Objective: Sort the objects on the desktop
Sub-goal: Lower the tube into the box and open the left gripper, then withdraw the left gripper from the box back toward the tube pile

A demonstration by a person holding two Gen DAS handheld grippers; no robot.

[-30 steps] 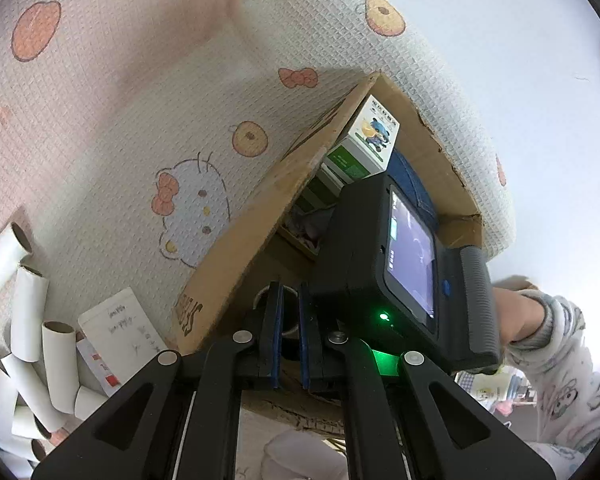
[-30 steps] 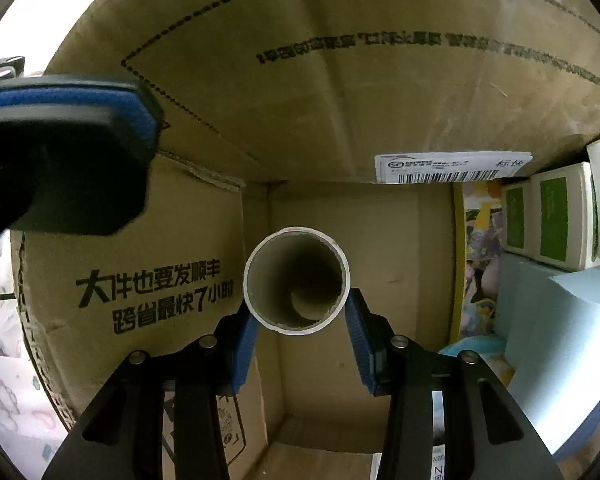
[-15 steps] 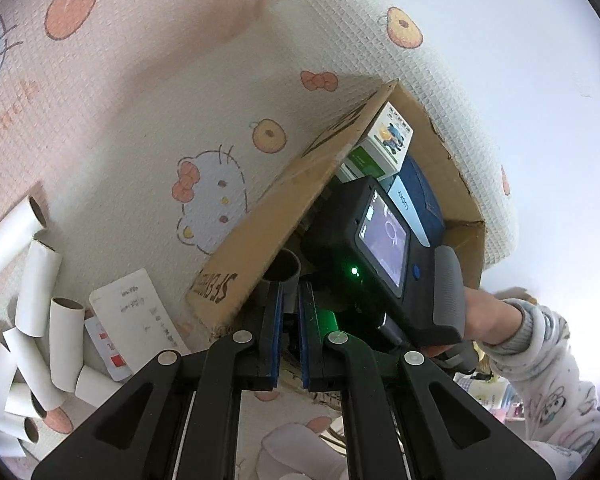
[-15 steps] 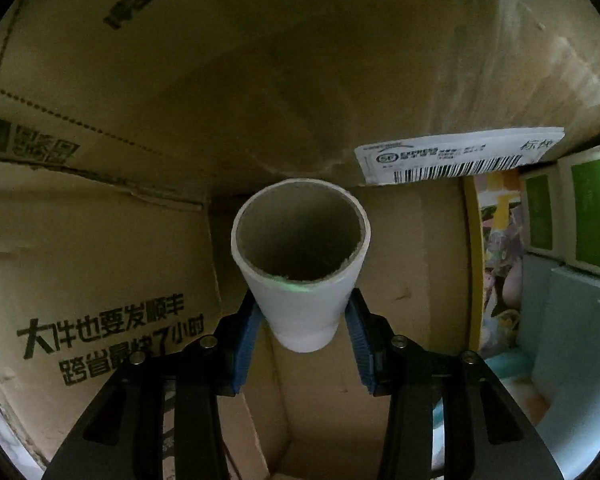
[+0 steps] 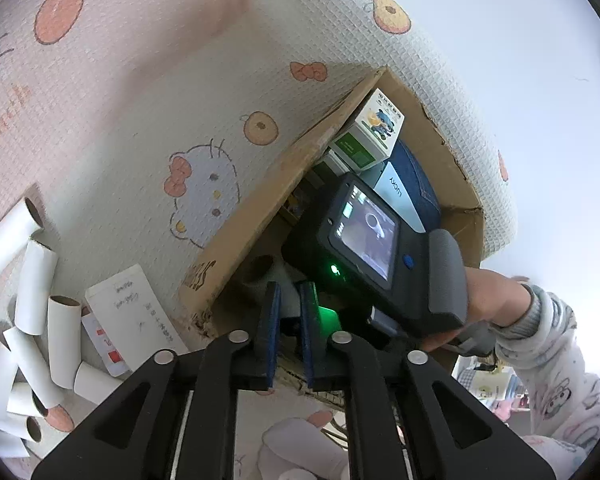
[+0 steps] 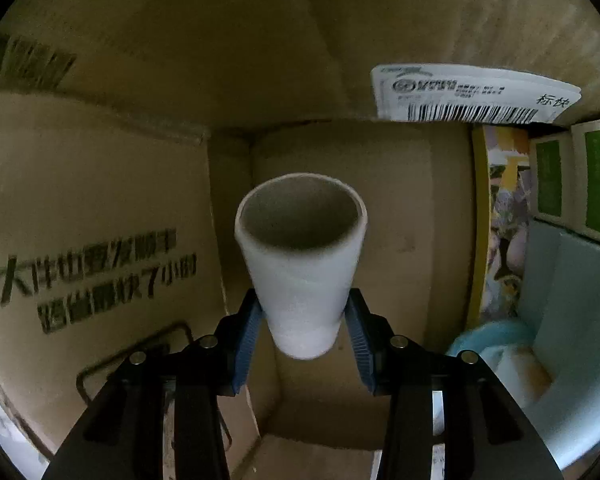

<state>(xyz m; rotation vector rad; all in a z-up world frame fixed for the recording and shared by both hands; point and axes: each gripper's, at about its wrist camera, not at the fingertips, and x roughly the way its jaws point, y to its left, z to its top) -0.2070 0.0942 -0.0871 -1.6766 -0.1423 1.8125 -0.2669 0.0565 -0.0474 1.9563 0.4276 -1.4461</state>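
Observation:
My right gripper (image 6: 303, 320) is shut on a white cardboard tube (image 6: 300, 272), down inside a brown cardboard box (image 6: 100, 200). The tube tilts up and away from the camera, its open mouth facing it. In the left wrist view the box (image 5: 256, 216) lies on a cartoon-print mat, and a hand holds the right gripper's camera body (image 5: 364, 248) in the box mouth. Part of the tube (image 5: 262, 276) shows there. My left gripper (image 5: 288, 320) hovers at the box's near edge. Its jaws are opening, with a narrow gap and nothing pinched.
Several loose white tubes (image 5: 32, 292) lie piled on the mat at the left, beside a white paper card (image 5: 132, 312). Green-and-white cartons (image 5: 370, 136) and a blue pack (image 5: 414, 196) fill the box's far side. A shipping label (image 6: 472, 100) hangs from the box wall. A person's sleeve (image 5: 548, 344) is at the right.
The right gripper has carried the tube deeper into the box, and more of the tube's side now shows. The left jaws have parted slightly.

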